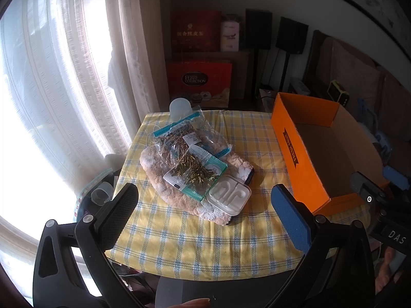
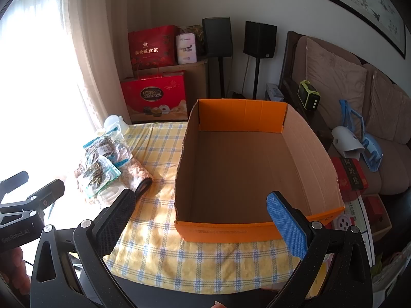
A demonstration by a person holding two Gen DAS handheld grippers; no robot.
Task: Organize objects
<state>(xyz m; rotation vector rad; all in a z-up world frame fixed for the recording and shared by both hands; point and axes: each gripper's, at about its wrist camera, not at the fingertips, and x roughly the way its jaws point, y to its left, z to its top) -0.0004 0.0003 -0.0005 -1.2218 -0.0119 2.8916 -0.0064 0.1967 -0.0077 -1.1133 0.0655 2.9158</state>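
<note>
Yellow checked cloth (image 1: 195,233) covers the counter. At its left a heap: herb bags (image 1: 187,154) and a white case (image 1: 229,195) on a fuzzy slipper (image 1: 179,195). Right of it, an empty orange box (image 2: 231,228). Left tongs (image 1: 205,220) and right tongs (image 2: 203,223) hover wide, holding nothing.

Item count, table surface

One orange cardboard box (image 2: 231,231), ahead of the right jaws. Ahead of the left jaws, one pile: two clear bags of dried herbs (image 1: 179,138) (image 1: 197,174), one white plastic case (image 1: 229,195), one fluffy slipper (image 1: 179,200), one translucent cup (image 1: 179,107). One checked cloth (image 1: 205,243).
</note>
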